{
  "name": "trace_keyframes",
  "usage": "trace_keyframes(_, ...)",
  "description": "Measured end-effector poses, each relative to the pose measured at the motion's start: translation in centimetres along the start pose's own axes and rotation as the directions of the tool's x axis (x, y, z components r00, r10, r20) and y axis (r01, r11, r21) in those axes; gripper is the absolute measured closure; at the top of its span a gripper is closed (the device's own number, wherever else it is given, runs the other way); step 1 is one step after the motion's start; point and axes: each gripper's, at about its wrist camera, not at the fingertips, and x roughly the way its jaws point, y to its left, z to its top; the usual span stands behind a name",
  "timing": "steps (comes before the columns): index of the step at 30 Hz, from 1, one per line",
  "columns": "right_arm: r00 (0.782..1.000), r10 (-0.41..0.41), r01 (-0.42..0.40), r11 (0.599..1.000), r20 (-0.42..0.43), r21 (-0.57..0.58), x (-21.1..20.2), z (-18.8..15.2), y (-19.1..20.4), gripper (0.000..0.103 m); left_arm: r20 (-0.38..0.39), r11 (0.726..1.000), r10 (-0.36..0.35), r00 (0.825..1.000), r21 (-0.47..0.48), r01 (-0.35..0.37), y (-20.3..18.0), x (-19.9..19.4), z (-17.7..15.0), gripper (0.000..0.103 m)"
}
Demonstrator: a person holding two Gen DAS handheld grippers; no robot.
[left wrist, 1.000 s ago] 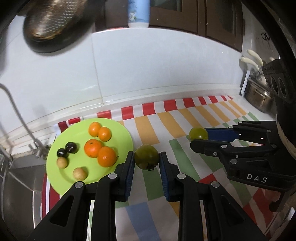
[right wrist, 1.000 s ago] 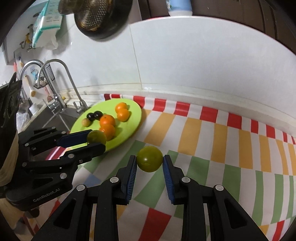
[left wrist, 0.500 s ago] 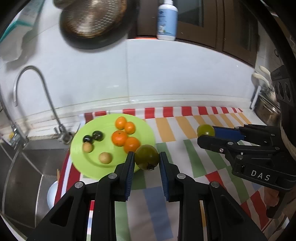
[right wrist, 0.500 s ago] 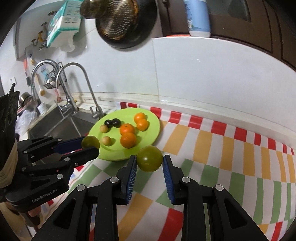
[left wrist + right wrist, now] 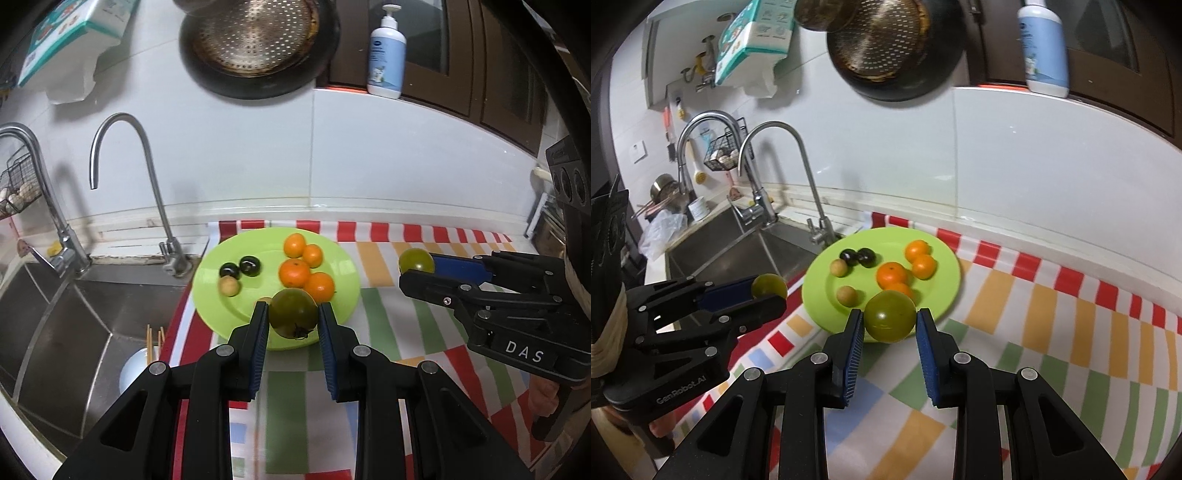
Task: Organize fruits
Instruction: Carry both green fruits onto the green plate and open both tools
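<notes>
The left gripper (image 5: 291,325) is clamped on a dark green tomato (image 5: 293,312), both blue pads pressing its sides, and holds it above the near edge of the green plate (image 5: 347,291). The right gripper (image 5: 890,326) pinches a second green tomato (image 5: 889,315) the same way, also over the plate's near rim, though its right pad shows a thin gap and firm contact there is hard to judge. In the left wrist view the held tomato hides one of the small tan fruits; only a sliver shows beside the left finger. In the right wrist view it covers most of the nearest orange.

On the plate: four oranges (image 5: 892,275), two dark round fruits (image 5: 866,256) touching each other, and two tan ones (image 5: 847,295), best counted from the right wrist view. That makes two green tomatoes, both in the air.

Past the plate lie the striped cloth (image 5: 1071,325), the steel sink (image 5: 55,314) with two taps (image 5: 147,177), and on the wall a hanging perforated pan (image 5: 255,37) and a pump bottle (image 5: 386,55), the bottle's top cut off in the right view.

A second ago both tomatoes hung over the cloth, right of the plate; since then both grippers have risen and moved towards it
</notes>
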Motion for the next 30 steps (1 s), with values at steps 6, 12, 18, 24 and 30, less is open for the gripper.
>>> trace_keyframes(6,1.000,0.020,-0.020,1.000,-0.003,-0.013,1.4,0.9,0.6,0.073,0.009,1.000,0.017,1.000,-0.005,-0.017,1.3,0.7,0.5,0.076)
trace_keyframes(12,0.999,0.030,-0.030,0.999,-0.012,-0.022,3.1,1.9,0.9,0.073,0.028,1.000,0.027,0.999,0.005,-0.027,2.2,1.8,1.5,0.076)
trace_keyframes(18,0.999,0.022,-0.022,1.000,-0.027,-0.011,5.1,2.6,0.3,0.073,0.025,0.999,0.029,0.999,0.020,-0.030,2.7,3.6,2.3,0.076)
trace_keyframes(24,0.999,-0.009,0.009,1.000,-0.049,0.003,7.2,3.2,-1.0,0.073,0.003,1.000,0.017,1.000,0.023,-0.017,2.9,5.9,3.0,0.076)
trace_keyframes(30,0.997,-0.031,0.032,0.999,-0.076,0.016,9.1,3.4,-2.1,0.073,-0.038,1.000,0.008,0.999,0.018,-0.008,3.2,8.5,3.2,0.076)
